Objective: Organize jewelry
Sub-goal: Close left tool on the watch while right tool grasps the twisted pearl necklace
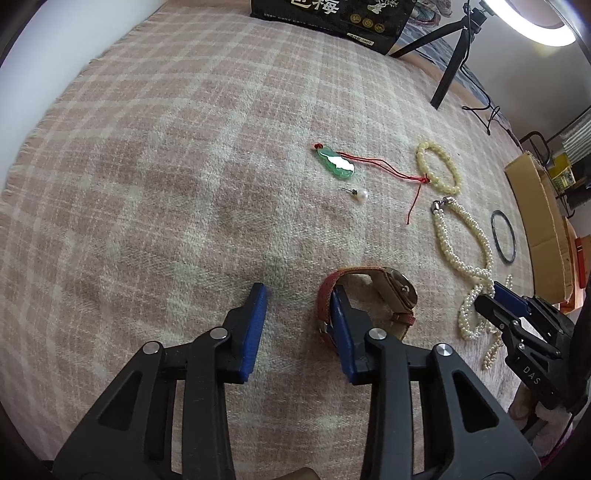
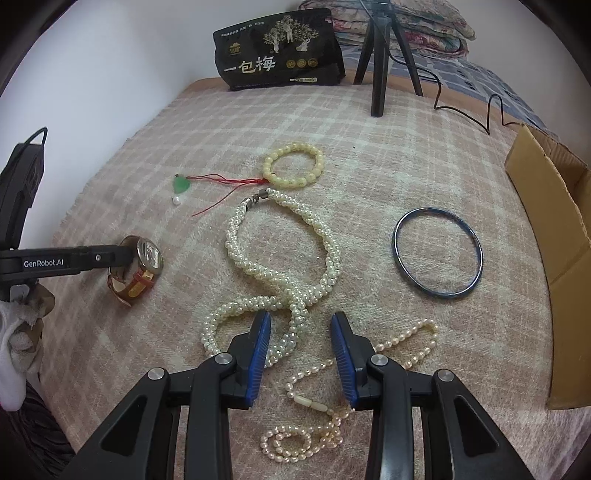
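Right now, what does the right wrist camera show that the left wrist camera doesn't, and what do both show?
Only the right wrist view shows the thin pink bead strand coiled by the right gripper, and the snack bag's whole front. Only the left wrist view shows the ring light and the earring's post. Both show the watch, jade pendant, twisted pearl necklace, yellow bead bracelet and bangle.

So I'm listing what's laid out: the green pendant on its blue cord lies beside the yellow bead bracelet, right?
Not quite: the cord is red, not blue, as the right wrist view shows. The green pendant on it does lie beside the yellow bead bracelet.
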The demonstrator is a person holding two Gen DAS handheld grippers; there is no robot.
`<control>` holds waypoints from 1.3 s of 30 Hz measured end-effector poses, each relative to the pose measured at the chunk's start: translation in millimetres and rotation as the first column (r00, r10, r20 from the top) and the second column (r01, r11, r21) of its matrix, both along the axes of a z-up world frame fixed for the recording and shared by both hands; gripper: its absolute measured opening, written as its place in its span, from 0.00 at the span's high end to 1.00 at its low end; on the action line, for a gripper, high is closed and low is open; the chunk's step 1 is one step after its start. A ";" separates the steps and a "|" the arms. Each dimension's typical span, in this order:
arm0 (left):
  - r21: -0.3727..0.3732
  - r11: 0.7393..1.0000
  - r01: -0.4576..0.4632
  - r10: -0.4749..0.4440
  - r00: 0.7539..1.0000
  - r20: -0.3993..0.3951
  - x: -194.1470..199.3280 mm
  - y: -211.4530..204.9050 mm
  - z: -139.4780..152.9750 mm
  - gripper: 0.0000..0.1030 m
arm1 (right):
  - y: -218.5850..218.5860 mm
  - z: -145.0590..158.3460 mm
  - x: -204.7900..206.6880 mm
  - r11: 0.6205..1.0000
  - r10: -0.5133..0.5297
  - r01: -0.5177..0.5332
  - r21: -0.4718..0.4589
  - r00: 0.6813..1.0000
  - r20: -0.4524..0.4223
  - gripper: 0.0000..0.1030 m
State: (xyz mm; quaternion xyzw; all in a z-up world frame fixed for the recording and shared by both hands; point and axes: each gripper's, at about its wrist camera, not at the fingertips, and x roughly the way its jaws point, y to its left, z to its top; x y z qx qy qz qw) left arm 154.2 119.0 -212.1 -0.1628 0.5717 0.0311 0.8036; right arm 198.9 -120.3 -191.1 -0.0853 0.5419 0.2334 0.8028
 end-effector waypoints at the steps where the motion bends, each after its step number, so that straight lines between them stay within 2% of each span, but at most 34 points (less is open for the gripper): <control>1: 0.007 1.000 0.005 -0.005 1.000 0.003 0.3 -1.0 0.0 0.72 | 1.6 -0.3 -0.7 1.000 0.008 -0.007 -0.009 1.000 0.005 0.70; 3: 0.012 1.000 0.014 -0.014 1.000 0.007 1.8 -3.4 -0.3 0.77 | 3.6 -0.7 -1.2 1.000 0.018 -0.018 -0.017 1.000 0.011 0.75; 5: 0.002 1.000 0.021 -0.021 1.000 0.010 3.1 -4.9 -0.4 0.87 | 3.8 0.0 -0.9 1.000 0.018 -0.018 -0.013 1.000 0.014 0.84; 8: -0.012 1.000 0.019 -0.019 1.000 0.011 4.1 -4.9 0.1 0.93 | 1.4 1.7 -1.3 1.000 0.014 -0.014 0.003 1.000 0.011 0.93; 16: -0.032 0.999 0.015 -0.014 0.999 0.031 1.4 -4.0 10.9 0.97 | -2.3 22.2 -1.1 0.999 -0.008 0.006 0.053 0.999 0.047 0.94; 22: -0.042 0.999 0.004 0.000 0.997 0.081 -3.6 0.8 28.6 0.98 | -7.8 56.8 -4.4 0.994 -0.043 0.030 0.108 0.992 0.121 0.94; 27: -0.059 0.998 0.003 0.002 0.996 0.089 -6.0 2.2 32.1 0.98 | -9.7 79.6 -9.0 0.990 -0.061 0.037 0.135 0.983 0.176 0.94; 32: -0.108 0.994 -0.030 0.032 0.999 0.020 -2.5 7.8 19.1 0.95 | -9.6 83.0 -10.8 0.990 -0.064 0.040 0.136 0.982 0.179 0.94; 33: -0.128 0.991 -0.039 0.040 0.999 0.005 -1.7 10.8 16.0 0.92 | -9.2 82.6 -10.9 0.990 -0.064 0.040 0.136 0.982 0.178 0.94; 35: -0.134 0.989 -0.058 0.057 0.998 -0.010 -1.0 13.9 13.1 0.77 | -10.2 81.8 -11.3 0.990 -0.066 0.042 0.134 0.982 0.177 0.94; 37: -0.133 0.989 -0.058 0.057 0.998 -0.012 2.0 14.4 11.6 0.71 | -11.1 81.4 -11.5 0.990 -0.067 0.044 0.133 0.982 0.176 0.94; 39: -0.132 0.990 -0.058 0.056 0.998 -0.023 4.3 13.2 9.1 0.71 | -11.2 81.2 -11.4 0.990 -0.068 0.045 0.135 0.982 0.175 0.94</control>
